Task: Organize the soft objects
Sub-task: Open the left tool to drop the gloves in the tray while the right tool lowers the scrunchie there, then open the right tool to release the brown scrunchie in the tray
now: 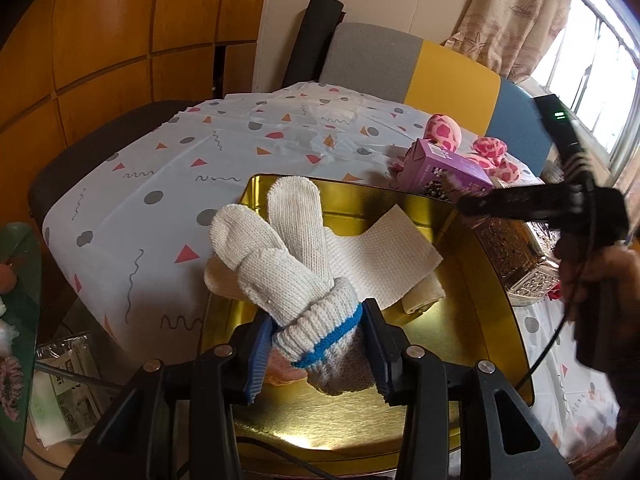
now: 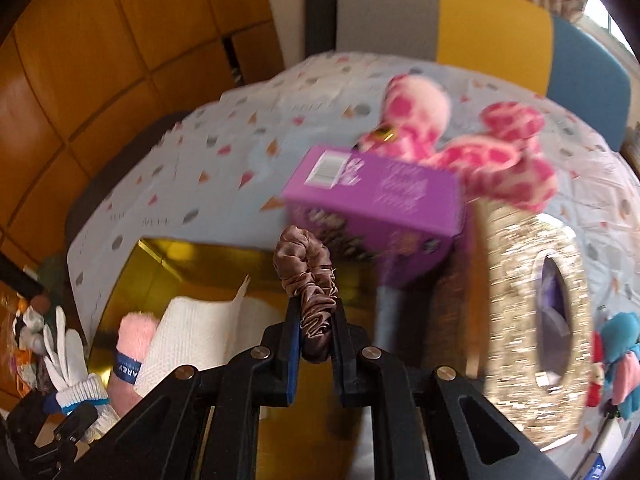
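My left gripper (image 1: 318, 350) is shut on the blue-banded cuff of a white knit glove (image 1: 288, 264). It holds the glove over the near left part of a gold tin (image 1: 472, 320), and the glove's fingers stick up and away. A pink fuzzy item (image 2: 134, 340) lies under the glove in the tin, beside a white cloth (image 1: 384, 248). My right gripper (image 2: 316, 320) is shut on a brown satin scrunchie (image 2: 308, 280) above the tin's far right side. In the left wrist view the right gripper (image 1: 462, 204) shows blurred.
A purple box (image 2: 380, 200) and a pink spotted plush (image 2: 460, 140) lie on the patterned tablecloth (image 1: 160, 184) behind the tin. An ornate gold container (image 2: 520, 320) stands to the tin's right, with a blue plush (image 2: 620, 360) past it. A chair (image 1: 400, 64) is behind the table.
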Motion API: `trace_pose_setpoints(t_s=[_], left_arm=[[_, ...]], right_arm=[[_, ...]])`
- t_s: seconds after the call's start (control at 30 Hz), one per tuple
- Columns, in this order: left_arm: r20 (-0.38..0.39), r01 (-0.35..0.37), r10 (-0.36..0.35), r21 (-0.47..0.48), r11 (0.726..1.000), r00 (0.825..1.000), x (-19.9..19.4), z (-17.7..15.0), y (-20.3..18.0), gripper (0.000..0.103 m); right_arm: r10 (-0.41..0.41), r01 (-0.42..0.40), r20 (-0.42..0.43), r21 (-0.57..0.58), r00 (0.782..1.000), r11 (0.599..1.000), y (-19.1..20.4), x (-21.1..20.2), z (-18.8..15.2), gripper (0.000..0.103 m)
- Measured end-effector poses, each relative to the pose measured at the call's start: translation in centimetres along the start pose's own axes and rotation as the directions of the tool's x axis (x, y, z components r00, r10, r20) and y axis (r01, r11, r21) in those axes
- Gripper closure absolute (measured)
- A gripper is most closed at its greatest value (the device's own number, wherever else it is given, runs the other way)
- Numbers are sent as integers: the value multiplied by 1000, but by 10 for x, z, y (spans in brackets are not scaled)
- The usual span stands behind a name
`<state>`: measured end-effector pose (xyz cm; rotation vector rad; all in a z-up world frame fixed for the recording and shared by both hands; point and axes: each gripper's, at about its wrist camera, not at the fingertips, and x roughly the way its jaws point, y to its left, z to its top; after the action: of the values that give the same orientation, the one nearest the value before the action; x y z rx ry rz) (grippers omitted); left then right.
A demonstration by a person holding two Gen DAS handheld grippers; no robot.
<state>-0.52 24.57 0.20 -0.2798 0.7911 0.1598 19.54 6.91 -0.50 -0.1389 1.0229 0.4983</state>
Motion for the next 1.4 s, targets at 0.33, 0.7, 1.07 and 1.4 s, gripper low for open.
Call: trace_pose_setpoints(t_s=[0.33, 0.7, 1.07, 1.4], left_arm=[[-7, 28, -28, 42, 999, 1000, 6, 2, -20, 59], [5, 19, -19, 60, 998, 1000, 9, 9, -29, 46], [28, 0, -2, 50, 999, 1000, 4, 11, -31, 30], [68, -38, 35, 43, 998, 997, -11, 9, -32, 24]], right_arm=[[-74, 69, -89, -58, 993, 996, 25, 40, -15, 83], [-63, 62, -22, -46, 998, 997, 20, 20, -23, 69], [-65, 66, 66, -10, 996, 998, 10, -24, -43, 65], [-96, 101, 138, -29, 986, 994, 8, -55, -65, 63]])
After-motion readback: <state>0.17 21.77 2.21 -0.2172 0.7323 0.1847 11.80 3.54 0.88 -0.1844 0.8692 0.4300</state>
